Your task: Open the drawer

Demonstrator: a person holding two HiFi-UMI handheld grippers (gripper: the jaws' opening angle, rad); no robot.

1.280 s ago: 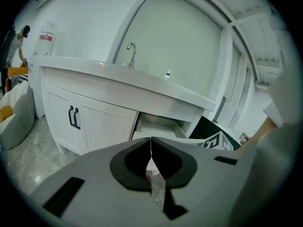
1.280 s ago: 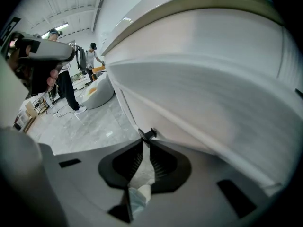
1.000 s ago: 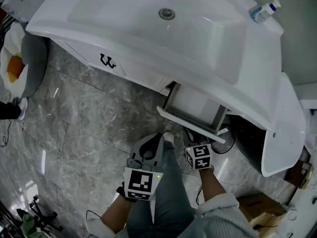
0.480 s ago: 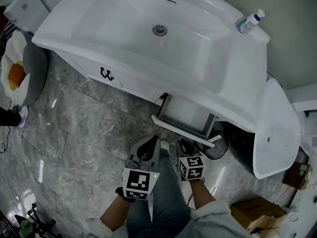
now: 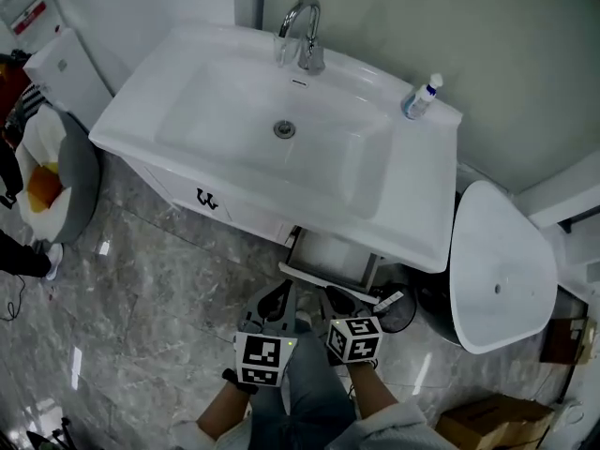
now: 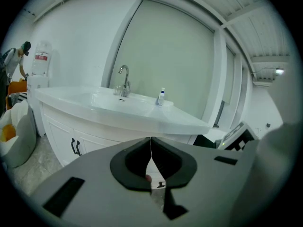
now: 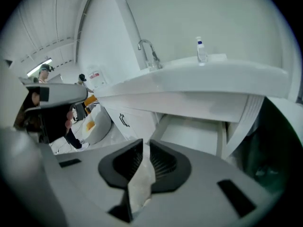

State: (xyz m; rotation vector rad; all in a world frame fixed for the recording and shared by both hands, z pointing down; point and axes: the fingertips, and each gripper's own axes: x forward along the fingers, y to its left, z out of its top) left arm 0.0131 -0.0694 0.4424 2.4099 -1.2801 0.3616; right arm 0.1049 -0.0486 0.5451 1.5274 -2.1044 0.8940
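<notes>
The white drawer (image 5: 330, 254) under the basin's right half stands pulled out toward me, and its inside looks bare in the right gripper view (image 7: 191, 132). Both grippers hang just in front of it, clear of its front panel. My left gripper (image 5: 274, 300) (image 6: 150, 146) is shut with nothing between its jaws. My right gripper (image 5: 336, 302) (image 7: 143, 149) has just been closing its jaws and is shut on a crumpled white paper (image 7: 139, 183) that runs down between the pads.
The white vanity basin (image 5: 225, 139) carries a chrome faucet (image 5: 302, 28) and a small bottle (image 5: 421, 97). Black door handles (image 5: 206, 199) sit left of the drawer. A white oval lid (image 5: 502, 265) is at the right, a cardboard box (image 5: 478, 427) at bottom right, a grey cushion (image 5: 67, 184) at the left.
Both grippers have risen and drawn back from the drawer, and the head view now takes in the whole vanity with its faucet. The drawer stays open as before.
</notes>
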